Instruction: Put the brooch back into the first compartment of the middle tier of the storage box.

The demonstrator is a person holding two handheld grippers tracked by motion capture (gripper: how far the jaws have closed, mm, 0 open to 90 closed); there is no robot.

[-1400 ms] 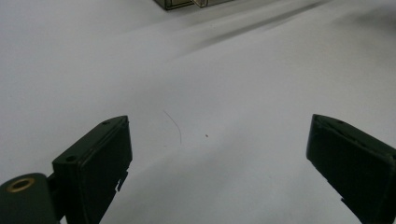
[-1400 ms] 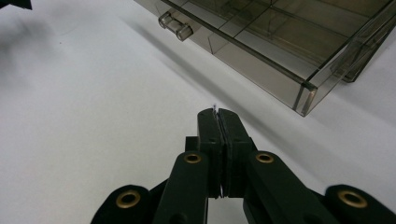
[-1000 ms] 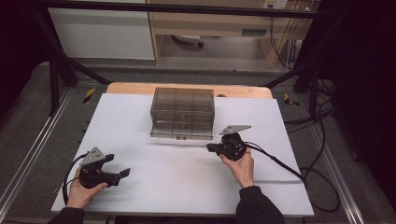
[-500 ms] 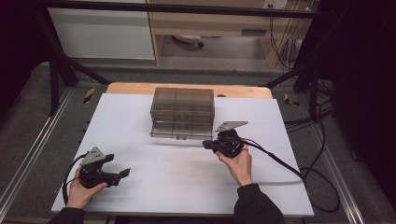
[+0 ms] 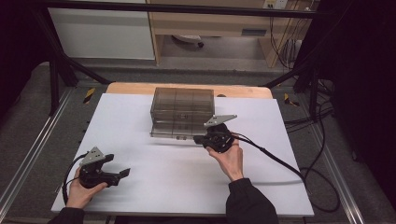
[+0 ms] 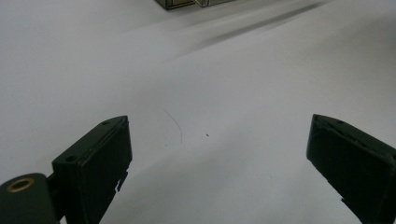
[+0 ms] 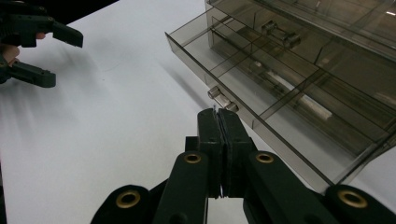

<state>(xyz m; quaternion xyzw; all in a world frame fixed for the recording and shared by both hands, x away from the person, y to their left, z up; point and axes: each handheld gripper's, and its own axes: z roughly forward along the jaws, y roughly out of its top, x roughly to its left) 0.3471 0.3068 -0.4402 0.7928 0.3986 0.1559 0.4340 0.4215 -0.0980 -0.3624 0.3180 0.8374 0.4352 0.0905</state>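
Smoked plastic makes up the drawer cabinet point(image 5: 182, 112) standing on the white counter point(image 5: 159, 186), and its lowest drawer point(image 7: 261, 98) is pulled partway out, just ahead of the right gripper point(image 7: 219, 122). That gripper's fingers are clenched flat against each other with nothing between them, their tips just short of the small clear handle point(image 7: 222, 100) on the drawer front. Pressed together like this, they likely serve as a blunt pusher or hook for the drawer rather than a clamp. Well apart, near the counter's front corner, the left gripper point(image 5: 122, 174) rests with its fingers point(image 6: 95, 161) released wide over bare surface, probably parked out of the way.
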